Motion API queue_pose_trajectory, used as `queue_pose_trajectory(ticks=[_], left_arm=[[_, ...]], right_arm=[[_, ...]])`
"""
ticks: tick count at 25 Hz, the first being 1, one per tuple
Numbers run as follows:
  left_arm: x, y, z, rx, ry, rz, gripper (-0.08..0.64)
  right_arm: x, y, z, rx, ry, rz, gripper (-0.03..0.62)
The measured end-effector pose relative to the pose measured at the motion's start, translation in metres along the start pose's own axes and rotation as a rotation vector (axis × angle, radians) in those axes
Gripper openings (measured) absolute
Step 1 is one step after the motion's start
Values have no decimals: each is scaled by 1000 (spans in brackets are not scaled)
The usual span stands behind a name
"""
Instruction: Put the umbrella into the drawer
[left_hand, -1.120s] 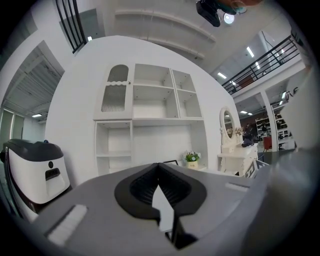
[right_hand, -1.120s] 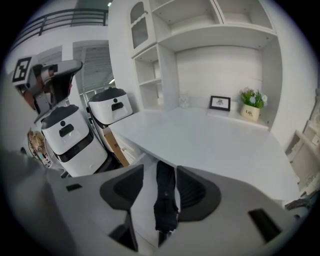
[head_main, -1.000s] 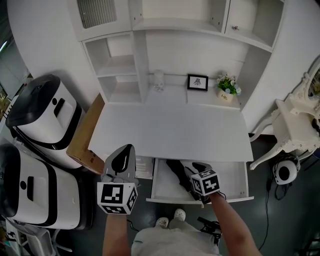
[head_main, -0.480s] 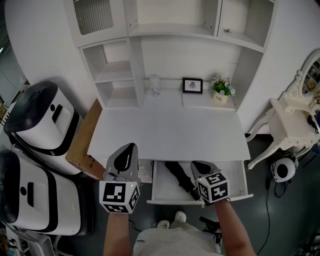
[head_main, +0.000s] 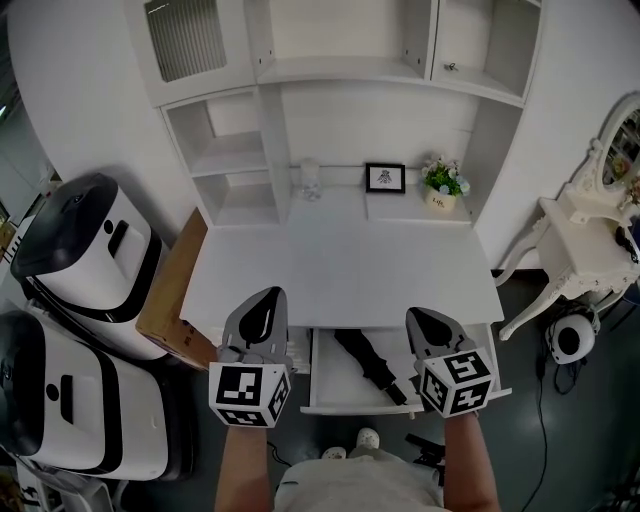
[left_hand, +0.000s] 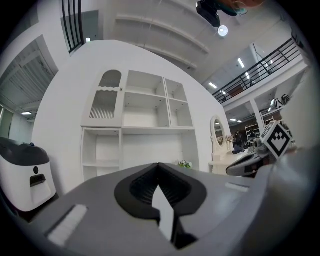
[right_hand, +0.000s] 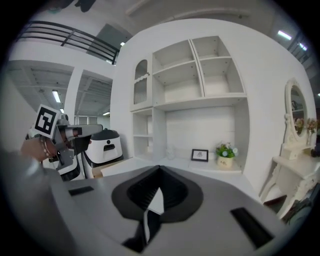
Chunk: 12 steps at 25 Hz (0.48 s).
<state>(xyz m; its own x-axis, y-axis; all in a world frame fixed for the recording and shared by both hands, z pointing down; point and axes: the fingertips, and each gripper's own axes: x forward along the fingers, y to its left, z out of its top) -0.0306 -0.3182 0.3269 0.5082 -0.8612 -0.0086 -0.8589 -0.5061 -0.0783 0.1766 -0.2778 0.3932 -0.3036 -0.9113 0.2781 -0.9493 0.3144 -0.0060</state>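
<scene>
The umbrella (head_main: 366, 362) is lying inside the open drawer (head_main: 318, 378), so placement is looking complete. You are holding the left gripper (head_main: 268, 297) and right gripper (head_main: 421, 317) above it, jaws together, gripping nothing. Only pushing the drawer shut is remaining, if required.

Left gripper (head_main: 267, 296) and right gripper (head_main: 416, 315): grey moulded shells, black ribbed jaw pads. Behind each shell sits a white cube with black square markers: left cube (head_main: 250, 394), right cube (head_main: 457, 380). Person wears pale grey top (head_main: 340, 488), white shoes (head_main: 367, 438).
</scene>
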Motion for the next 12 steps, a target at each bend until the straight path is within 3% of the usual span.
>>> queue_pose_trajectory(ticks=[5, 12], left_arm=[[4, -3, 3, -1, -10, -8, 9], [6, -7, 10, 0, -26, -12, 9]], right_arm=[[-16, -8, 18, -59, -49, -62, 8], [-36, -10, 57, -97, -157, -84, 8]])
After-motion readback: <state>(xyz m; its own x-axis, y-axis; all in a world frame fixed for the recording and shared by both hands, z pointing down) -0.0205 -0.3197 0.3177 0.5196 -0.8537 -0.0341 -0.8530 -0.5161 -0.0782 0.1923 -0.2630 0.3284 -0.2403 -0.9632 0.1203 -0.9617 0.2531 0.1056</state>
